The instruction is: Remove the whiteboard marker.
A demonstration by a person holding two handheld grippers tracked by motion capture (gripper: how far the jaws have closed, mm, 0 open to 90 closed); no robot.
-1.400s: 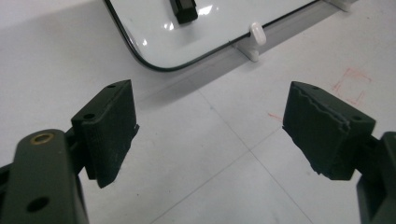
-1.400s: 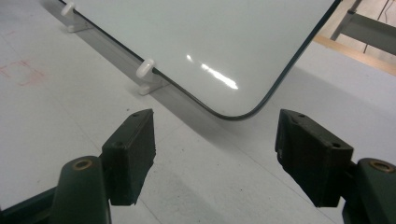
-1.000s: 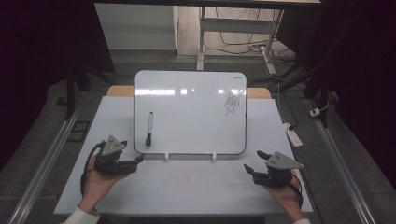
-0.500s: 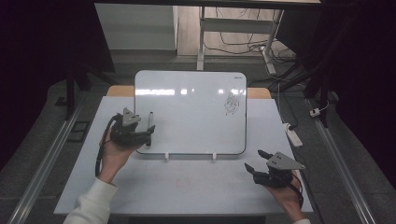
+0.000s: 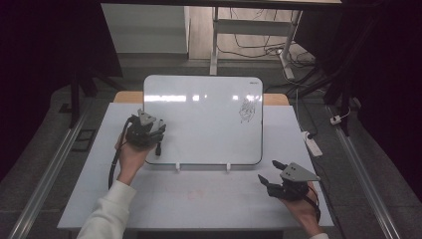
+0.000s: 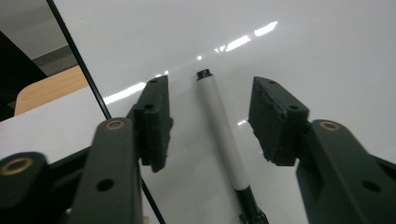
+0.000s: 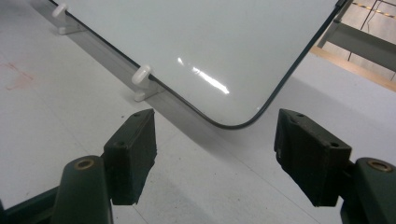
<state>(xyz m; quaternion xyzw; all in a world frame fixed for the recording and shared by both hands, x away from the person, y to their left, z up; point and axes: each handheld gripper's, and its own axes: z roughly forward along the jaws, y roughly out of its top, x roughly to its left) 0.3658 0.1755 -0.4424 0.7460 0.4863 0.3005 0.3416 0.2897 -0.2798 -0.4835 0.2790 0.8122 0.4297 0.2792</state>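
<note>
A white-barrelled marker (image 6: 224, 135) with black ends lies on the left part of a whiteboard (image 5: 204, 119); its dark end (image 5: 158, 150) shows below my left hand. My left gripper (image 5: 153, 130) hovers over the marker. In the left gripper view the marker lies between the left gripper's (image 6: 210, 121) jaws. They have just been closing, with a gap still on each side. My right gripper (image 5: 268, 172) rests open on the white tabletop (image 5: 209, 199). In the right gripper view the right gripper (image 7: 215, 154) faces the board's rounded lower right corner (image 7: 238, 123).
A black doodle (image 5: 247, 110) marks the board's upper right. Two white clips (image 5: 177, 167) hold its front edge. A white power strip (image 5: 312, 144) lies past the table's right side, and a wooden surface (image 5: 276, 98) shows behind the board.
My left hand went from the table's front left up onto the board's left side, over the marker, and its jaws narrowed. The right hand stayed put.
</note>
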